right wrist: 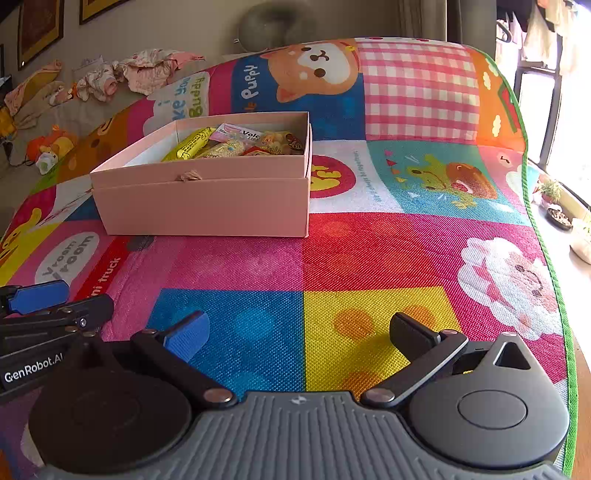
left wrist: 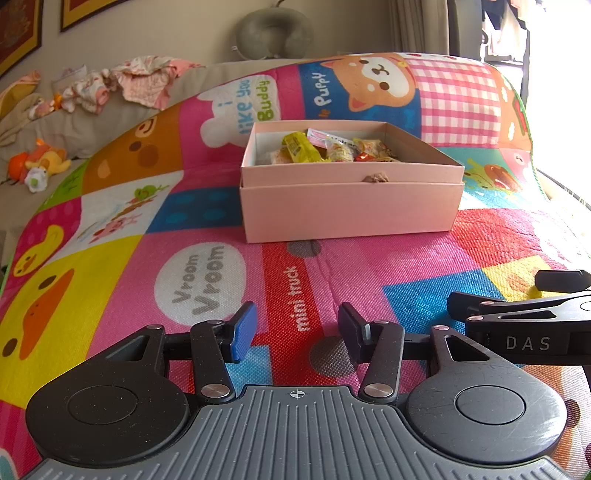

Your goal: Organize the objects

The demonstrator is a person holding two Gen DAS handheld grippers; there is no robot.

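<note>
A pink cardboard box (left wrist: 351,210) sits nested in its lid on a colourful play mat (left wrist: 155,266); it also shows in the right wrist view (right wrist: 207,206). Several wrapped snacks (left wrist: 328,147) lie inside it, including a yellow pack (right wrist: 190,144). My left gripper (left wrist: 297,330) is open and empty, low over the mat in front of the box. My right gripper (right wrist: 299,334) is open wide and empty, to the right of the left one. Each gripper shows at the edge of the other's view.
The mat covers a bed. Crumpled baby clothes (left wrist: 122,81) and small plush toys (left wrist: 40,162) lie at the far left. A grey neck pillow (left wrist: 275,33) stands against the wall. Potted plants (right wrist: 554,199) sit by the window at right.
</note>
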